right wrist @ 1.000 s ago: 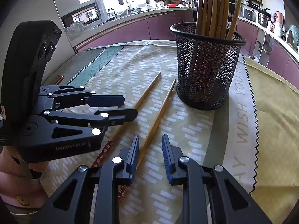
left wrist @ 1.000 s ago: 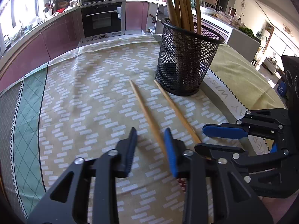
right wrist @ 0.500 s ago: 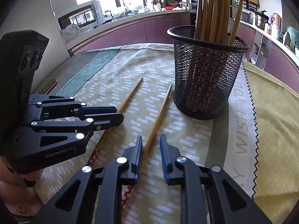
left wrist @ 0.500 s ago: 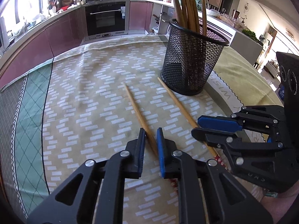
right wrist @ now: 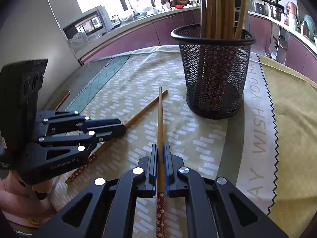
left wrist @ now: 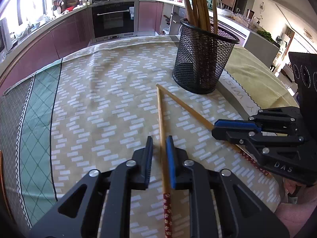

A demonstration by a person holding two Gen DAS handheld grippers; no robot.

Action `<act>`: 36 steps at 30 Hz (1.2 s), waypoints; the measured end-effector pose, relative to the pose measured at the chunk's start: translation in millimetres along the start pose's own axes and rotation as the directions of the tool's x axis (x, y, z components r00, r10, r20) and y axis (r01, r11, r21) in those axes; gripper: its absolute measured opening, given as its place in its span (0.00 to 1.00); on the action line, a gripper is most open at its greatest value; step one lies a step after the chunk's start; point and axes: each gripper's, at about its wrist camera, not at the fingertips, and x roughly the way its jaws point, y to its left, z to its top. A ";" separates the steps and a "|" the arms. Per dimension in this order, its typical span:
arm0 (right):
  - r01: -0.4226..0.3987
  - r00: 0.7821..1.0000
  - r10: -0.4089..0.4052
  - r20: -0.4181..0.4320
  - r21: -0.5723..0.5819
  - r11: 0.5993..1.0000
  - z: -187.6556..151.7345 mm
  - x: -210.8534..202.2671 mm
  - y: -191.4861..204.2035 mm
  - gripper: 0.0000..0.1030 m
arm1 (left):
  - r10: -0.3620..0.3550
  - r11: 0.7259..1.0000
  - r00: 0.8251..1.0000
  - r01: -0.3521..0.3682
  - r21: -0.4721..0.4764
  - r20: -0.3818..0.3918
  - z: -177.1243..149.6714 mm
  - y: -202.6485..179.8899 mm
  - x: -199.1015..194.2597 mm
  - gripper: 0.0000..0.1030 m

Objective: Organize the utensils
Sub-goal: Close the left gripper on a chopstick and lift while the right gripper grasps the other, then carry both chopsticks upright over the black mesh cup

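The jaws of the right gripper (right wrist: 160, 152) are pressed together on a chopstick (right wrist: 160, 119), pinching its bamboo shaft just ahead of the red flower-patterned handle end. The stick runs straight out along the line of the fingers, its narrow tip aimed at the far edge of the table, towards the base of the black mesh holder (right wrist: 214, 75).

The jaws of the left gripper (left wrist: 159, 144) are opening. The second chopstick (left wrist: 161, 123) lies between them, close against the right-hand pad, with a clear gap on the left-hand side, so it looks loosely caught rather than firmly pinched. Its long axis also runs forward from the fingers, red patterned end towards the near edge of the table.

The two sticks form a narrow V on the patterned tablecloth (left wrist: 95, 103). Their thin tips meet, one apparently crossing the other, just in front of the holder, and their red ends spread apart towards the near edge. The two grippers sit side by side near that edge, each on its own stick.

The holder stands upright beyond the tips, closer to the far edge, already filled with a bundle of chopsticks standing tips up. Judging from this, both sticks must be lifted and swung upright over the rim. The right hand, with the firmer hold, seems better placed to go first. The left probably needs to close again before lifting.
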 end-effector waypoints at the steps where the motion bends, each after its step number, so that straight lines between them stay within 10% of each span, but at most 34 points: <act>1: 0.007 1.000 -0.007 -0.006 -0.006 1.000 0.2 1.5 1.0 0.06 | -0.001 1.000 1.000 0.001 0.001 -0.002 0.9 0.4 1.1 0.17; 36: -0.146 0.968 0.138 0.211 0.022 0.989 9.9 -59.5 -5.4 0.06 | -0.173 0.984 0.971 0.179 -0.022 0.164 25.1 -9.9 -61.1 0.07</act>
